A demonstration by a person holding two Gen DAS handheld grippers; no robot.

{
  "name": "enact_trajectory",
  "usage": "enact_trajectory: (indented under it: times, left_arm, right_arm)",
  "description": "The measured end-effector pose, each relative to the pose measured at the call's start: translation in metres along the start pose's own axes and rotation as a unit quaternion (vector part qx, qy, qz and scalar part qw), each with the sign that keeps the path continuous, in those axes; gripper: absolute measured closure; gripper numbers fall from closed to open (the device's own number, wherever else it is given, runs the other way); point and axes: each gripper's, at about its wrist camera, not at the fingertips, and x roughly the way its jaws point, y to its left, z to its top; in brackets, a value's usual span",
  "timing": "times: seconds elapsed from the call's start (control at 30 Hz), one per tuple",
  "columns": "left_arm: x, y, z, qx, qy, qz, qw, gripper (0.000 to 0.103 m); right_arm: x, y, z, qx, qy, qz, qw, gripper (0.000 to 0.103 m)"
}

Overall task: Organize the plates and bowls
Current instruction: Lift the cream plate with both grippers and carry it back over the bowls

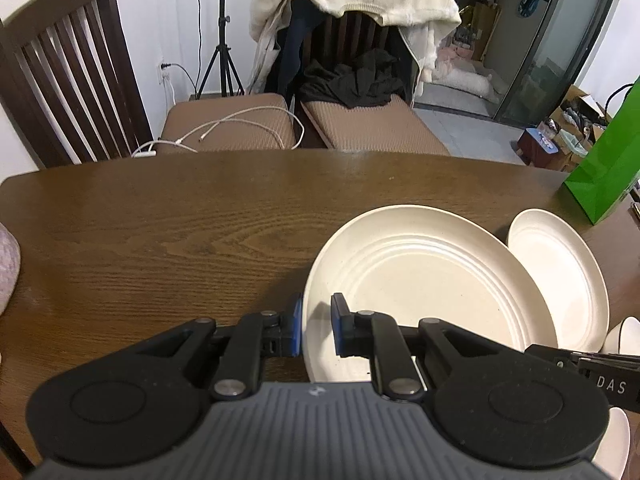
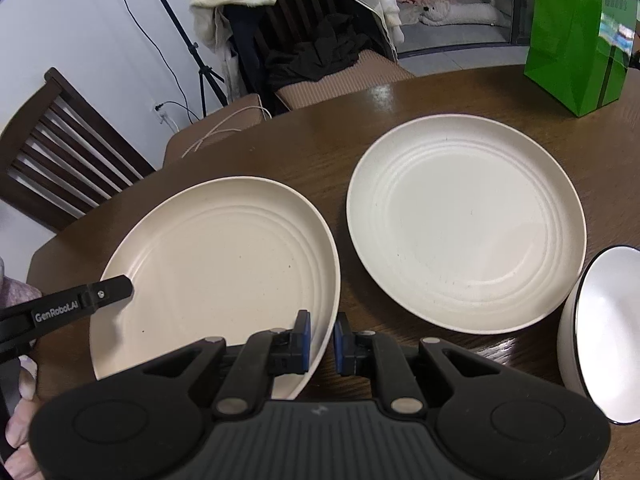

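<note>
A large cream plate (image 1: pixel 424 280) (image 2: pixel 224 256) is held from both sides. My left gripper (image 1: pixel 316 328) is shut on its left rim, one blue pad outside and one inside. My right gripper (image 2: pixel 322 338) is shut on its right rim in the same way. In the right wrist view one of the left gripper's fingers (image 2: pixel 108 291) shows over the plate's left edge. A second cream plate (image 2: pixel 464 224) (image 1: pixel 560 272) lies flat on the table just to the right. A white bowl (image 2: pixel 600 332) with a dark rim stands at the far right.
The brown wooden table (image 1: pixel 180 232) stretches to the left. A green paper bag (image 1: pixel 604 168) (image 2: pixel 576 36) stands at the table's back right. Two dark chairs (image 1: pixel 72 76) with tan cushions, clothes and a white cable sit beyond the far edge.
</note>
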Motion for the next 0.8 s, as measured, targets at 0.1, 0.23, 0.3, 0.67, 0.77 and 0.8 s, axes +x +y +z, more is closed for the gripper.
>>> enact_trajectory:
  times: [0.1,0.23,0.3,0.67,0.77,0.8]
  left_arm:
    - [-0.010,-0.002,0.002,-0.001,-0.007,0.002,1.0000,0.088]
    - [-0.027,-0.006,0.002,0.000,-0.017,0.006,0.9998,0.088]
    - [-0.037,-0.008,0.001,0.001,-0.023,0.007,0.9997,0.088]
    - [-0.079,-0.022,-0.003,0.005,-0.037,0.009,0.9992,0.088]
    - [-0.090,-0.027,-0.007,0.005,-0.040,0.010,0.9991,0.088]
    - [-0.093,-0.028,-0.009,0.005,-0.041,0.011,0.9991,0.088]
  right_arm:
    - [-0.007,0.001,0.001,0.001,-0.004,0.005,1.000,0.092]
    - [-0.020,0.003,0.001,-0.001,-0.012,0.011,1.000,0.092]
    - [-0.027,0.003,0.001,-0.001,-0.016,0.014,1.000,0.092]
    - [-0.069,0.000,-0.008,-0.003,-0.031,0.023,0.999,0.092]
    - [-0.080,-0.001,-0.011,-0.005,-0.034,0.024,0.999,0.092]
    - [-0.084,-0.001,-0.013,-0.006,-0.034,0.024,0.999,0.092]
